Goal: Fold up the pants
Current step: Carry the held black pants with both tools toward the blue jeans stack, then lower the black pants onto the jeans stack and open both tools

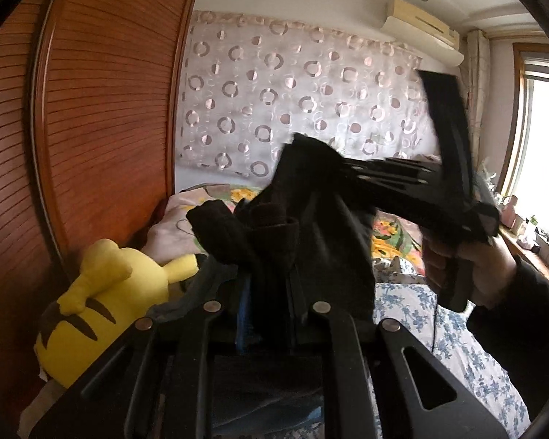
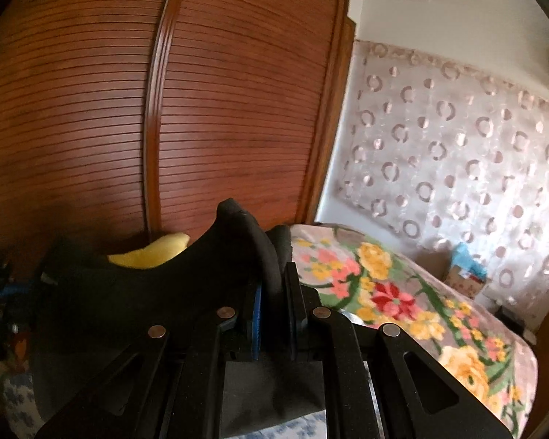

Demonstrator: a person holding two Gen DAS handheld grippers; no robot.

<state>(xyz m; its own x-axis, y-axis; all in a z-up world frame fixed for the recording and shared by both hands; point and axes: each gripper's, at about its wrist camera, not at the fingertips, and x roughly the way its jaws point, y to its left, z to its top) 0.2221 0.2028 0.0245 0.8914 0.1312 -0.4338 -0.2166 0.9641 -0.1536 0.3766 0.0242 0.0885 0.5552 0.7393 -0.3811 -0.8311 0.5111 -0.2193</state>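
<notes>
The black pants (image 1: 274, 230) hang bunched in the air above the bed. My left gripper (image 1: 271, 292) is shut on a thick fold of them, close to the camera. My right gripper (image 1: 311, 168) shows in the left wrist view at the upper right, held by a hand, and pinches the same cloth from the right. In the right wrist view my right gripper (image 2: 274, 292) is shut on a black fold of the pants (image 2: 164, 278), which stretch away to the left.
A yellow plush toy (image 1: 102, 300) lies on the bed by the wooden wardrobe (image 1: 91, 109). A floral blanket (image 2: 402, 292) and a blue flowered sheet (image 1: 439, 336) cover the bed. A circle-patterned curtain (image 1: 292, 102) hangs behind. A window (image 1: 545, 146) is at right.
</notes>
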